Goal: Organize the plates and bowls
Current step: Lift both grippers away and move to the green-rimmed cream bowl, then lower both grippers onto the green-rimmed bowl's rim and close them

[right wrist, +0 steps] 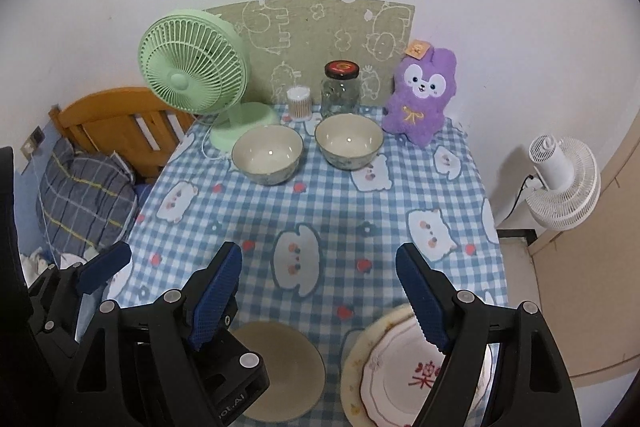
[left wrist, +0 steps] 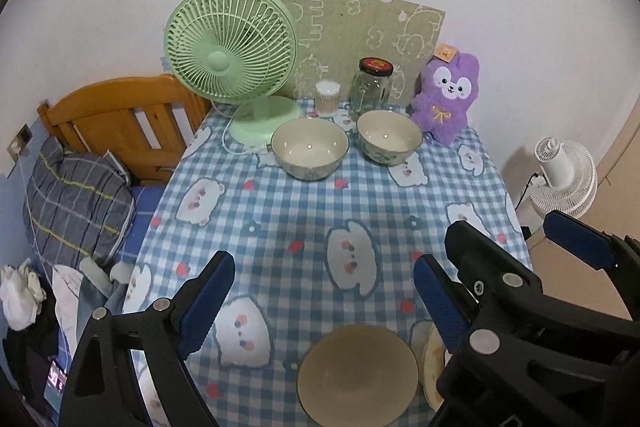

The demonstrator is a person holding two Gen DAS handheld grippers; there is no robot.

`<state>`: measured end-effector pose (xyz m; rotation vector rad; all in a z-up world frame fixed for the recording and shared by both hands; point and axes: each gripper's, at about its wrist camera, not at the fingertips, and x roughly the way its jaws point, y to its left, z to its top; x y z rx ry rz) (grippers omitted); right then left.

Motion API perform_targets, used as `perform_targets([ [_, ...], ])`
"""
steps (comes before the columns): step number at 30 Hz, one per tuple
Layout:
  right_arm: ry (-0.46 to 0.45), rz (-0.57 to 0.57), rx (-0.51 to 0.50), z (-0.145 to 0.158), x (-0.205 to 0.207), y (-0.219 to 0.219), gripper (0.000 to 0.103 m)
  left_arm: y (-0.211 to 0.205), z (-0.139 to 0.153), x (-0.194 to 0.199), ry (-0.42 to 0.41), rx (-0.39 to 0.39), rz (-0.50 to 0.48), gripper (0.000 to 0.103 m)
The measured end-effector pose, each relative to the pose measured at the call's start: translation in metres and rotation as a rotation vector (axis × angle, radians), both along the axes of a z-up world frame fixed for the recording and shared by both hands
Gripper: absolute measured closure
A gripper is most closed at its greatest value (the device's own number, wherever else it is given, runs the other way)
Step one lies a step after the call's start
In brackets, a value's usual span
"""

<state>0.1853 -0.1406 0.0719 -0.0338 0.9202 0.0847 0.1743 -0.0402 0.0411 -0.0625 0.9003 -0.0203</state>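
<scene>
A: Which step do we judge to be in hand?

B: Neither tool holds anything. Our left gripper [left wrist: 324, 303] has wide-spread jaws with only tablecloth [left wrist: 280, 211] between them; our right gripper [right wrist: 320, 295] likewise gapes, gripping nothing. We read this as the choice of a first piece.

A: Where do the dishes lie relative to the grippers?

B: The tan plate [left wrist: 357, 375] sits just below the left gripper's fingertips. The patterned plate [right wrist: 396, 375] lies under the right gripper's right-hand finger, seemingly atop a yellow-rimmed plate [right wrist: 352, 359]. The two bowls, left bowl [left wrist: 309, 148] and right bowl [left wrist: 389, 135], stand well ahead, side by side.

A: What does the next move call for?

B: Probably lowering onto a plate rim, or reaching forward to nest the bowls.
</scene>
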Motion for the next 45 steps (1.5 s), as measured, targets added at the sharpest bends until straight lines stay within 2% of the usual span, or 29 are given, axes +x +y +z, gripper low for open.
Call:
perform_targets([
  [14,-0.009,-0.037,-0.012,-0.007,0.073,0.028,0.021,0.028,-0.006,0.073,-0.012,-0.007,-0.035,0.011],
  [33,-0.002,-0.060,-0.010,-0.057,0.170,0.059,0.022,0.059,-0.049,0.163,0.004,-0.014,-0.029,0.012],
  [35,0.005,-0.063,-0.027,-0.065,0.179,0.061,0.024,0.061,-0.057,0.172,0.009,-0.014,-0.023,0.014],
  [37,0.029,-0.076,-0.032,-0.077,0.188,0.060,0.026,0.064,-0.065,0.179,0.022,0.004,0.002,0.021],
  [40,0.052,-0.094,-0.012,-0.093,0.200,0.059,0.030,0.065,-0.081,0.193,0.053,-0.003,-0.007,0.022],
  [45,0.065,-0.112,-0.007,-0.116,0.217,0.060,0.038,0.065,-0.102,0.211,0.060,0.003,-0.024,0.026],
])
